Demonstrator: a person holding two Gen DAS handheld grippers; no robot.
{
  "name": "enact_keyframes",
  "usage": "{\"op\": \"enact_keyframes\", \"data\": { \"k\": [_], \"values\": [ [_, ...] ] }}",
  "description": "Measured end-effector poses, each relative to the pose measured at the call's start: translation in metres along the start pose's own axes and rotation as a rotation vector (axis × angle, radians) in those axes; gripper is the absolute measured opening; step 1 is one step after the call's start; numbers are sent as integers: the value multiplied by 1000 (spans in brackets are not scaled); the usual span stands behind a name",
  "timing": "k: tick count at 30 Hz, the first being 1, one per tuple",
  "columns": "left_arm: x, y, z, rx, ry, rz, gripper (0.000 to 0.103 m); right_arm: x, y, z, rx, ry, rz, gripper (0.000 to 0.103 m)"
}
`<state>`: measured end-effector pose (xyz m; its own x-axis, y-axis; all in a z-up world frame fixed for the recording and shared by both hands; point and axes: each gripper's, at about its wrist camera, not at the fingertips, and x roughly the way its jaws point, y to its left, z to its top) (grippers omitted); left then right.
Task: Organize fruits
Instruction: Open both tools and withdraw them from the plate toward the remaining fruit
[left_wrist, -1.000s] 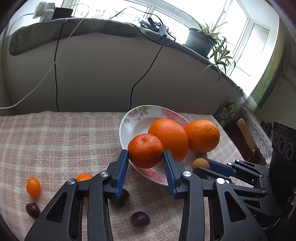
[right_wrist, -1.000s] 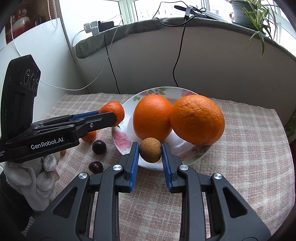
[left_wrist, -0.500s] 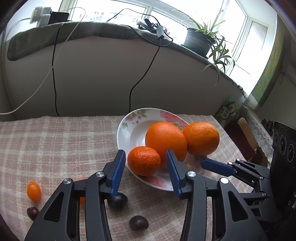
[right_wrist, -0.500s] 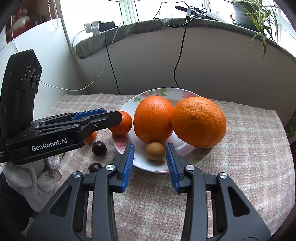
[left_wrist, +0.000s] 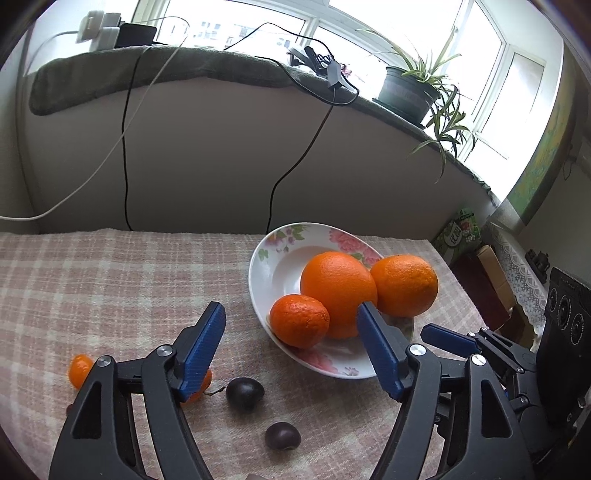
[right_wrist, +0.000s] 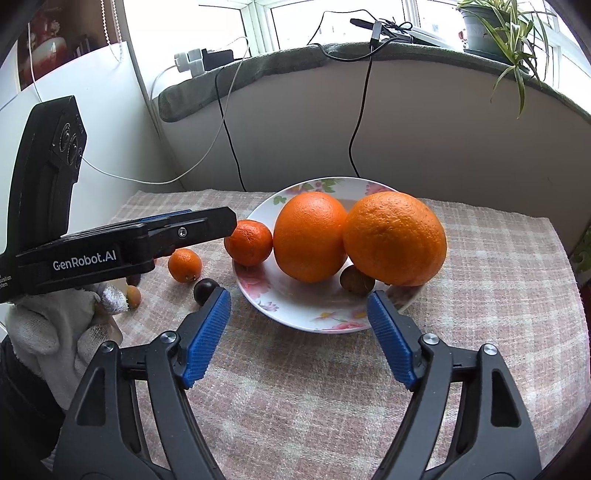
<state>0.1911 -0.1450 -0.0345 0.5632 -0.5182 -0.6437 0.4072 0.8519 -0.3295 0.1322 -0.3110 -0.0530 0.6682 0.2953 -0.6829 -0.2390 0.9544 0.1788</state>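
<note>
A flowered white plate (left_wrist: 258, 258) holds two big oranges (left_wrist: 338, 291) (left_wrist: 404, 284) and a mandarin (left_wrist: 299, 320) at its near rim. My left gripper (left_wrist: 290, 310) is opening; its blue pads stand well clear of the mandarin on both sides. In the right wrist view the plate (right_wrist: 325, 317) also holds a small brown fruit (right_wrist: 354, 280) tucked under the oranges (right_wrist: 310, 236). My right gripper (right_wrist: 298, 295) is opening too, in front of the plate's near rim, with nothing between its pads. The left gripper (right_wrist: 207, 227) reaches in beside the mandarin (right_wrist: 248, 242).
On the checked cloth left of the plate lie two dark plums (left_wrist: 245, 393) (left_wrist: 282, 435), a small mandarin (right_wrist: 184, 265) and a kumquat (left_wrist: 79, 371). A gloved hand (right_wrist: 55, 325) holds the left gripper. Cables hang down the wall behind; boxes (left_wrist: 480, 258) stand past the table's right edge.
Both grippers went from shut to open. The left let go of the mandarin and the right let go of the brown fruit; both fruits now rest on the plate.
</note>
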Motion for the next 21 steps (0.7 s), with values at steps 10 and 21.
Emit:
{"op": "enact_keyframes", "data": {
  "k": [10,21],
  "values": [
    [-20,5,-6,1,-9,34,74,-13,4,-4,6,-10,9,90],
    [-57,28,-21,-28,-34,103,74,-20,23,-13,-33,3,50,91]
  ]
}}
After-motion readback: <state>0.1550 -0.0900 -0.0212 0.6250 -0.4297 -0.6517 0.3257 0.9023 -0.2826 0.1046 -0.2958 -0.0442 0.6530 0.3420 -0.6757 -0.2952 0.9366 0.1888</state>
